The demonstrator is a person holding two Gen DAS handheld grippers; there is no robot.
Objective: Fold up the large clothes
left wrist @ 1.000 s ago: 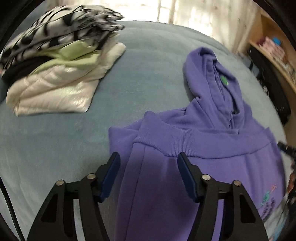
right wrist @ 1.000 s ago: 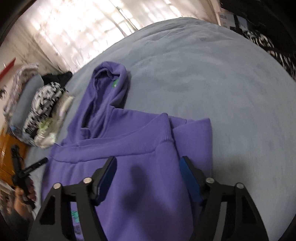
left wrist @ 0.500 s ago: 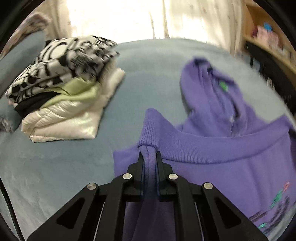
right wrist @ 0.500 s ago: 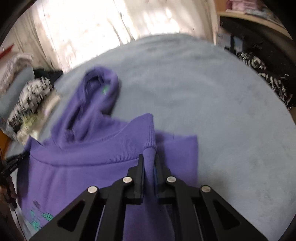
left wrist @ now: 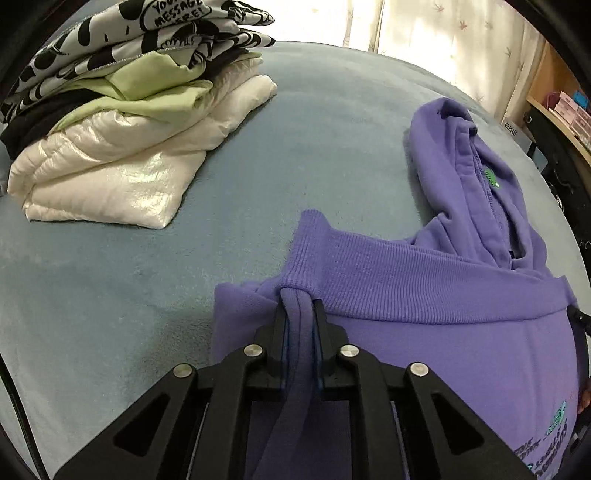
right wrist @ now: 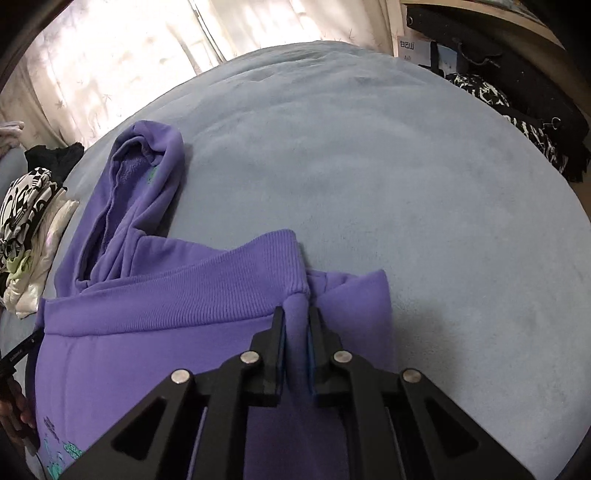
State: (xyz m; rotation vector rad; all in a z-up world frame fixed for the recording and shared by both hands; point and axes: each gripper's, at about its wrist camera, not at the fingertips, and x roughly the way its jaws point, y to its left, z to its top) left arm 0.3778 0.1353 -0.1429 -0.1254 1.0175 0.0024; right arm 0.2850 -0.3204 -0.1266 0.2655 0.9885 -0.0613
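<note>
Both claws were clamped on the purple hoodie (left wrist: pixel 424 332) lying on the bed (left wrist: pixel 314 147): left claw (left wrist: pixel 298 314) and right claw (right wrist: pixel 295 317) pinching its ribbed hem corners. Mid-fold, I judged; next, carry the hem evenly toward the hood.

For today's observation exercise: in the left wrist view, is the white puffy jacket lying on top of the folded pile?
No. The white puffy jacket sits at the bottom of the pile, under the green garment and black-and-white garment.

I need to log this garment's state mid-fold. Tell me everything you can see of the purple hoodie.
The purple hoodie looks like soft fleece, with a ribbed hem band and teal print low on the front. It lies on the blue blanket, hood flat and pointing away, a green tag inside. The hem is folded up toward the hood. The left tongs and right tongs each pinch one hem corner.
</note>
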